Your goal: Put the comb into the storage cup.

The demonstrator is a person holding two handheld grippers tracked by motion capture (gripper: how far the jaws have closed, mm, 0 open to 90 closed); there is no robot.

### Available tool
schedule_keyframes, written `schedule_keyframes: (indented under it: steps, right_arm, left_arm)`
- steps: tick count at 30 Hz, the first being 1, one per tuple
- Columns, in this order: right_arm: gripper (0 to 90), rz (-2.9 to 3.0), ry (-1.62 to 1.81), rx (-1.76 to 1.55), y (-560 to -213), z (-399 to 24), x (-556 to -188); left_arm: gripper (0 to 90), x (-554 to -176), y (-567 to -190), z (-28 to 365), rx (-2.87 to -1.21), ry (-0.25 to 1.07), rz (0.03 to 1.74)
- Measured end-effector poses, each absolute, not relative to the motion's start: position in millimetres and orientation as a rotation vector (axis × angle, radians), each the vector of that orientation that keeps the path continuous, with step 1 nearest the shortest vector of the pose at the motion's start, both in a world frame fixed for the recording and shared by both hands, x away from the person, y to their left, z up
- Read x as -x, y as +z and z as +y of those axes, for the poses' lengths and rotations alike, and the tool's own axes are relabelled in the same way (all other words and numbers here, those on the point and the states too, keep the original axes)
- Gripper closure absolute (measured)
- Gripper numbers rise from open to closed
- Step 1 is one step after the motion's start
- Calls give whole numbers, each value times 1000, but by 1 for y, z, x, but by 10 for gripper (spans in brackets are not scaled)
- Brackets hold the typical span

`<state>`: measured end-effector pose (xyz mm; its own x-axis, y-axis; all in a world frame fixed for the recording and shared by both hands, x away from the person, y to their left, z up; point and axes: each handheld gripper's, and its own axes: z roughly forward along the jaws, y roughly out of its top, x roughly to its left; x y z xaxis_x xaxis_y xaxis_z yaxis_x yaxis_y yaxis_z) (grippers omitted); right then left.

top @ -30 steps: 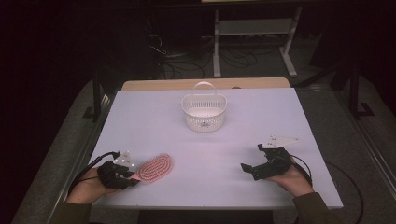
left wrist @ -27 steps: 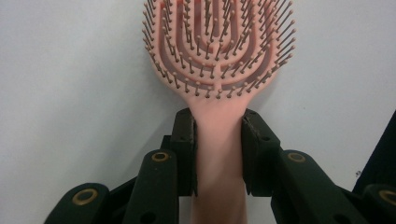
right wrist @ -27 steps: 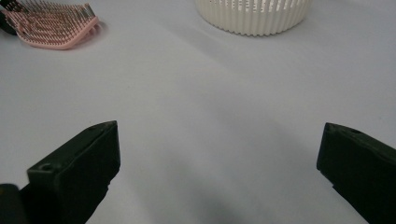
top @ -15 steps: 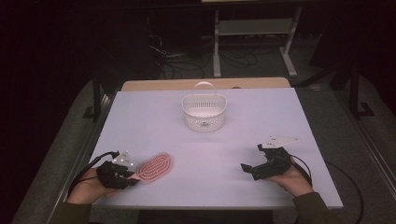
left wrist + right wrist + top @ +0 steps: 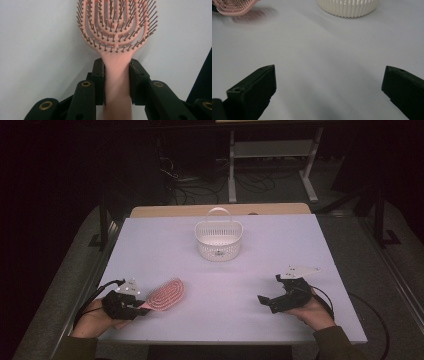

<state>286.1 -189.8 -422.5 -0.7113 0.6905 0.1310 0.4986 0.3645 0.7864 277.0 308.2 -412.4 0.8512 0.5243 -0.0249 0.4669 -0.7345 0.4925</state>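
Since the pink plastic paddle hairbrush (image 5: 117, 37) is caught by its handle, the lines below read the scene from that grip outward.

Grip: the left gripper (image 5: 117, 75) has its two black jaws pressed on either side of the smooth handle, just below the bristle head, so the brush is clamped, not merely lying between them.
Why there: the handle is the narrow, flat-sided part; the head, with its open looped ribs and ball-tipped bristles, would give the pads little to bite on.
Brush place: in the high view the brush (image 5: 165, 294) sits at about 8 o'clock on the pale matte table top (image 5: 250, 245), head pointing toward 1 o'clock, bristles up.
Basket: a white ribbed plastic basket with an arched handle (image 5: 218, 240) stands at 12 o'clock, well apart from the brush; its slotted wall and open mouth make it the likely place for the brush, I judge.
Free hand: the right gripper (image 5: 267, 299) rests at 4 o'clock, its jaws wide apart with nothing between them, pointing toward the table's middle and probably just waiting.
Right gripper view: basket (image 5: 348, 7) ahead, brush head (image 5: 234, 6) at 10 o'clock.
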Motion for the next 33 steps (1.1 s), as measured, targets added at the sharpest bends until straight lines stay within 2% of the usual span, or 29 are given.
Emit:
schedule_keyframes:
  steps: [33]
  right_arm:
    - [0,2377,1291,-1078,-421,-191,-286]
  left_arm:
    - [703,-293,-393,265,-2345,247,635]
